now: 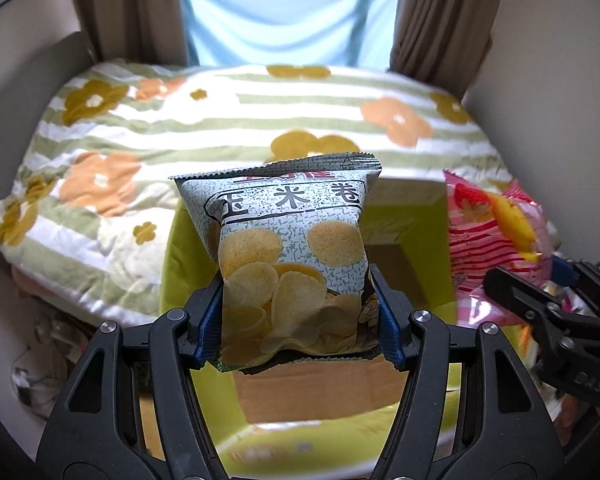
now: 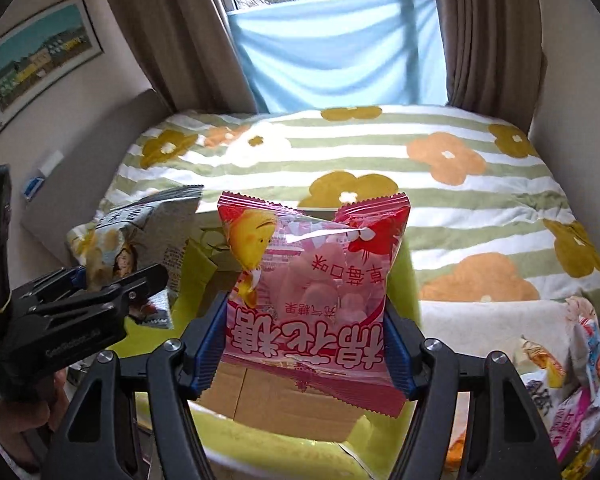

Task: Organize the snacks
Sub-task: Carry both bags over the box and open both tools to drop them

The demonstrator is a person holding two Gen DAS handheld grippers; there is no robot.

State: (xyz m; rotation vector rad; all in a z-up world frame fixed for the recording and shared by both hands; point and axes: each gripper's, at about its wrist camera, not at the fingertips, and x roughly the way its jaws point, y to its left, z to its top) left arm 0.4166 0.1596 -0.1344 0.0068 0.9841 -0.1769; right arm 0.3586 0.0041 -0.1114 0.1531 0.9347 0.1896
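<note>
Left wrist view first: at the far left we see the flowered blanket [image 1: 148, 128] spread over the bed, striped green and white with orange and mustard blooms. In the middle, our left gripper [image 1: 300, 320] is clamped on the chip bag [image 1: 292, 248], a grey speckled packet printed with pale round crisps. Its blue pads press the lower part of the bag from both sides, and the bag stands upright above the open cardboard box [image 1: 312, 392], whose flaps are lime green. Further right, the pink candy bag [image 1: 488, 236] shows at the edge, with our right gripper [image 1: 540, 304] closed on it.

In the right wrist view, a framed picture [image 2: 40, 56] hangs on the wall at the far left. Below it the left gripper [image 2: 112, 280] comes in from the side, pinching the chip bag [image 2: 140, 240]. In the centre the right gripper [image 2: 304, 344] is clamped on the pink candy bag [image 2: 312, 280], held upside down, so its large white characters read inverted. That bag also hangs over the cardboard box [image 2: 292, 400], just beside the chip bag but apart from it. At the far right a heap of other snack packets [image 2: 572, 380] lies at the foot of the blanket [image 2: 460, 184]. Behind it all, brown curtains [image 2: 488, 32] frame a pale blue cloth [image 2: 332, 52] across the window.
</note>
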